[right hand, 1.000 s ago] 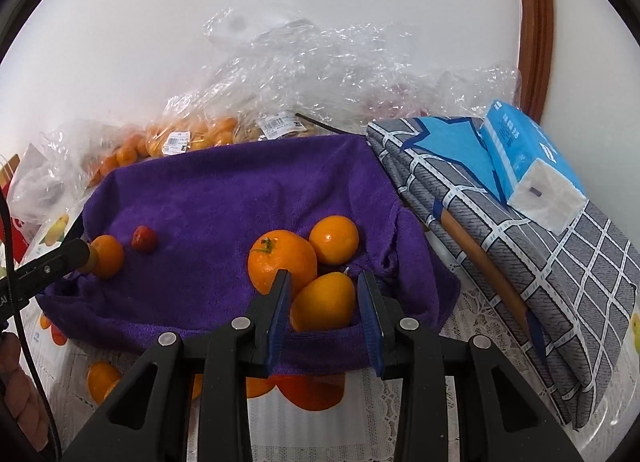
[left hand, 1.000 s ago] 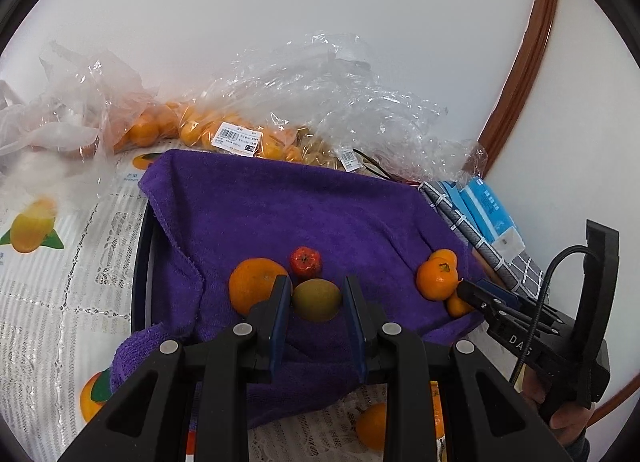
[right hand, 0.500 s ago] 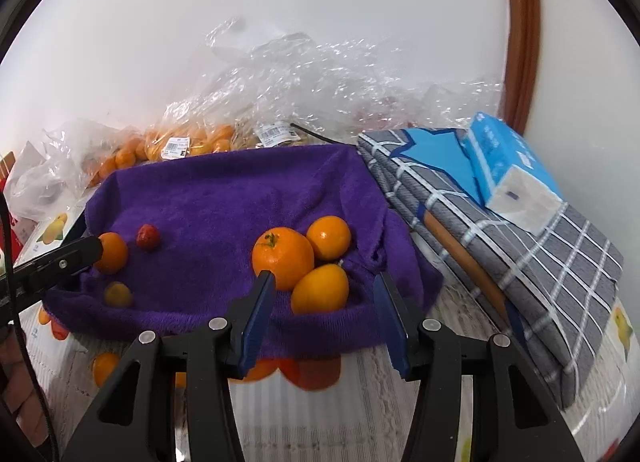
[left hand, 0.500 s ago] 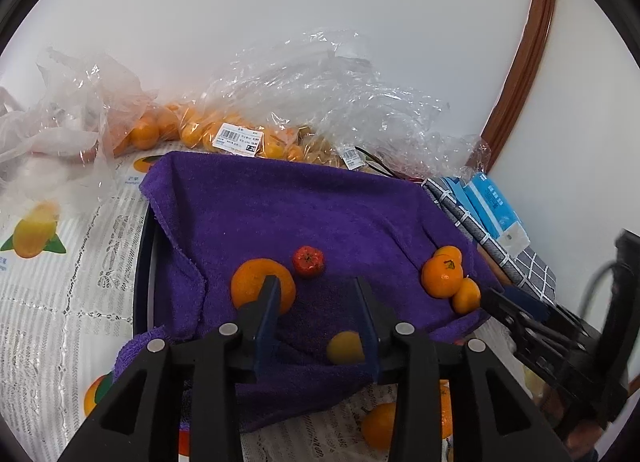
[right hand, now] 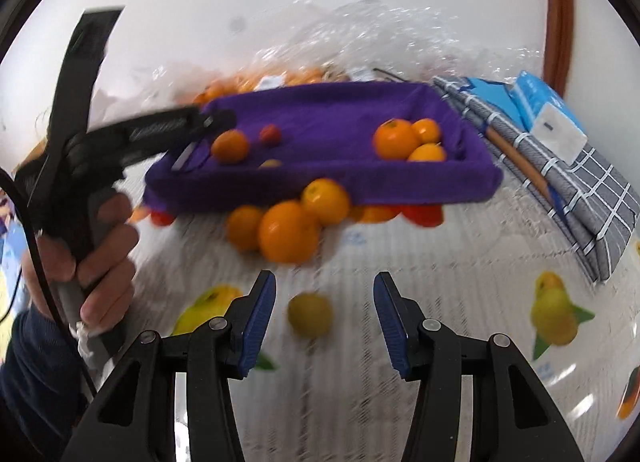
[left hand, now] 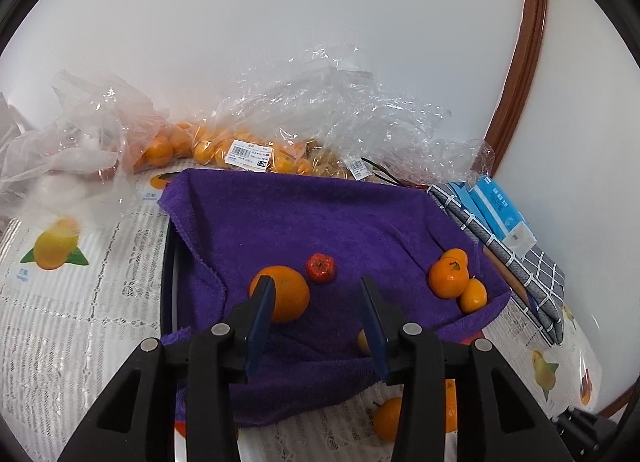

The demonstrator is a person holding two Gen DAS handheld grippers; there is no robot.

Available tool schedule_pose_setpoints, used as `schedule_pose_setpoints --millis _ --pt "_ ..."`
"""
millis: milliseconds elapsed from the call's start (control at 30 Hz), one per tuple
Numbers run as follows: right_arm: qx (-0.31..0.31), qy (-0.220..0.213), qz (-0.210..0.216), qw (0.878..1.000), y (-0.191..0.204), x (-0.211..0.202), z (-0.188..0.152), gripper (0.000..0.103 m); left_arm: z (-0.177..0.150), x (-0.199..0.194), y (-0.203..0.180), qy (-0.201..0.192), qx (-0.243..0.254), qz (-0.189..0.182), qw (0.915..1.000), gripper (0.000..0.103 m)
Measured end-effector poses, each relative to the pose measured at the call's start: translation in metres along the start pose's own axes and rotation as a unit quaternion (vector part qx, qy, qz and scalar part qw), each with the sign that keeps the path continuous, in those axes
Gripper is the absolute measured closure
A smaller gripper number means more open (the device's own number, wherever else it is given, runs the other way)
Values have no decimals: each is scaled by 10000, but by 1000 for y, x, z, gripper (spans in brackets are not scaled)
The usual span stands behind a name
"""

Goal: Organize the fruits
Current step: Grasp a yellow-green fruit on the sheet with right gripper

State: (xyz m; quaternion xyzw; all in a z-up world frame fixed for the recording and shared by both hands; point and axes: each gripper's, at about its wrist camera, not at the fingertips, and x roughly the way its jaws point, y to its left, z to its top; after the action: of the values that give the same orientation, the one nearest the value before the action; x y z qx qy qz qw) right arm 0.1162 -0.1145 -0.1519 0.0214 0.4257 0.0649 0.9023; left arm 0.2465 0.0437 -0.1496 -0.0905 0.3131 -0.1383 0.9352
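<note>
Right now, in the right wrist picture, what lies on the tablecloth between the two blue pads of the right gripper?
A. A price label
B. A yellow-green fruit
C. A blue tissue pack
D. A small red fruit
B: the yellow-green fruit lies on the white tablecloth in the gap of the right gripper, whose pads stand apart from it and do not touch it.
</note>
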Motion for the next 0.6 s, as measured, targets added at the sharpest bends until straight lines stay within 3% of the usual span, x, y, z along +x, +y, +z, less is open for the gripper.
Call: schedule_pose_setpoints --millis 67,133,167,400,500,600 --pt "-65 68 -41 9999 7 4 -4 54 -4 -4 1 -7 7 13 10000 63" --pt "-110 123 -192 9997 12 8 -8 72 -7 -7 0 1 47 33 10000 63" --pt "-137 180 -276 9994 13 10 -10 76 -8 -7 0 6 65 46 10000 63" --pt "-95 -244 -597 9979 -2 -6 -5 76 -18 -20 -7 60 340 -103 9993 63" --pt "88 -191 -717 9972 -19 0 -3 76 -24 -24 -16 191 590 -280 9977 62" --pt "426 -16 -563 9975 -36 6 -2 76 -32 -26 -24 328 807 -387 9954 62"
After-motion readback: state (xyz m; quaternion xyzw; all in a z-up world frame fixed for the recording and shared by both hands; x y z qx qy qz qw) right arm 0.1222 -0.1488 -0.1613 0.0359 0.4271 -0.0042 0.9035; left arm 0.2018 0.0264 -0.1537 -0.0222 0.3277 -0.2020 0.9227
